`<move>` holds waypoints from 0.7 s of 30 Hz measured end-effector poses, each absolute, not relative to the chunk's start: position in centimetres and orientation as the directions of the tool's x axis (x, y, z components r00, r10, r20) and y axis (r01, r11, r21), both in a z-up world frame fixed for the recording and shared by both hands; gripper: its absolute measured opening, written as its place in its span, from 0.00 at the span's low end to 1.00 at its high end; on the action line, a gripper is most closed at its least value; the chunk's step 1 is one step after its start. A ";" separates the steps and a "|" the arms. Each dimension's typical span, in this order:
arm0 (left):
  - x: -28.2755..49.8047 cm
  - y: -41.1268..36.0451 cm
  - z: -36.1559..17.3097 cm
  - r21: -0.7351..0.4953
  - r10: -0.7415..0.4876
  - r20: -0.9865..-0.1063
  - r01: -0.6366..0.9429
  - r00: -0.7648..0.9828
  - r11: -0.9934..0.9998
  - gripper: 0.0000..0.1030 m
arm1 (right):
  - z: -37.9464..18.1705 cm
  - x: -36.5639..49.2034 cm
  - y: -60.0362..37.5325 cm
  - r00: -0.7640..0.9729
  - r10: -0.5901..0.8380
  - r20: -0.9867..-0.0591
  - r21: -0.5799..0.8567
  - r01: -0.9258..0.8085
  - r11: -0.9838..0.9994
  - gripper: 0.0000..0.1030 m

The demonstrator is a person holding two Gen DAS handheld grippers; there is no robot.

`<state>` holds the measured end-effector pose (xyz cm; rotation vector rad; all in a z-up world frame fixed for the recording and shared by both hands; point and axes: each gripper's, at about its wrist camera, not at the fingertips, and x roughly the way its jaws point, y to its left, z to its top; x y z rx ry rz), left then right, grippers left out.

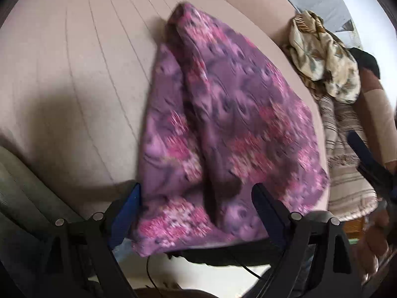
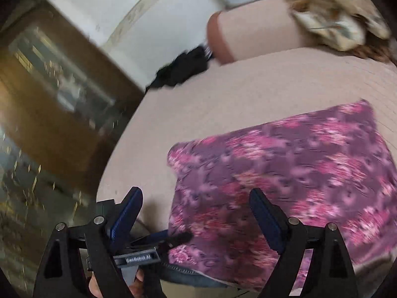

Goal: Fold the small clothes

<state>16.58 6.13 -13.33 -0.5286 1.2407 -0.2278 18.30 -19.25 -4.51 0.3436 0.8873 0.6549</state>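
Note:
A purple garment with pink flowers [image 1: 223,124] lies folded on the beige ribbed cushion [image 1: 74,87]. A long crease runs down its middle. My left gripper [image 1: 196,196] hangs open over its near edge, the cloth lying between the blue pads without being pinched. In the right wrist view the same garment [image 2: 297,168] fills the lower right. My right gripper [image 2: 196,193] is open above its left edge, holding nothing. The left gripper's fingers [image 2: 158,236] show low in that view at the garment's near corner. The right gripper's fingers [image 1: 357,141] show at the far right of the left wrist view.
A crumpled cream floral cloth [image 1: 325,59] sits on a striped cloth [image 1: 347,168] to the right of the cushion, by a beige bolster [image 2: 248,32]. A black item [image 2: 183,69] lies at the cushion's far corner. A wooden glass-fronted cabinet [image 2: 57,87] stands beyond the edge.

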 end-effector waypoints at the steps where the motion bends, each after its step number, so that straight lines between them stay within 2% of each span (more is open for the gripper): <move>1: 16.6 5.8 -13.5 -0.491 -0.439 -0.843 -0.109 0.310 0.865 0.86 | -4.9 18.8 -18.5 0.419 0.670 -0.613 0.546 -0.389 0.742 0.88; 6: 16.8 5.0 -13.4 -0.495 -0.449 -0.839 -0.090 0.307 0.864 0.85 | -6.4 19.8 -16.5 0.352 0.703 -0.618 0.590 -0.383 0.711 0.87; 8: 16.6 5.0 -13.2 -0.510 -0.460 -0.828 -0.091 0.322 0.855 0.75 | -7.3 20.1 -16.2 0.348 0.718 -0.602 0.622 -0.359 0.696 0.87; 9: 16.8 4.8 -13.0 -0.529 -0.480 -0.816 -0.082 0.322 0.844 0.64 | -7.7 20.2 -16.3 0.344 0.724 -0.598 0.637 -0.345 0.690 0.87; 10: 16.9 4.6 -13.0 -0.545 -0.500 -0.807 -0.070 0.315 0.835 0.60 | -8.1 20.2 -16.4 0.343 0.727 -0.595 0.648 -0.330 0.686 0.86; 15: 17.0 3.8 -13.5 -0.502 -0.460 -0.835 -0.079 0.302 0.861 0.59 | -8.9 20.4 -16.1 0.323 0.738 -0.593 0.674 -0.302 0.674 0.85; 18: 16.5 4.3 -13.5 -0.504 -0.448 -0.834 -0.115 0.322 0.856 0.11 | -8.6 20.5 -15.8 0.312 0.732 -0.606 0.666 -0.305 0.681 0.84; 21: 15.2 5.1 -12.6 -0.560 -0.479 -0.789 -0.130 0.384 0.818 0.11 | -8.6 21.0 -13.9 0.232 0.718 -0.656 0.632 -0.350 0.691 0.81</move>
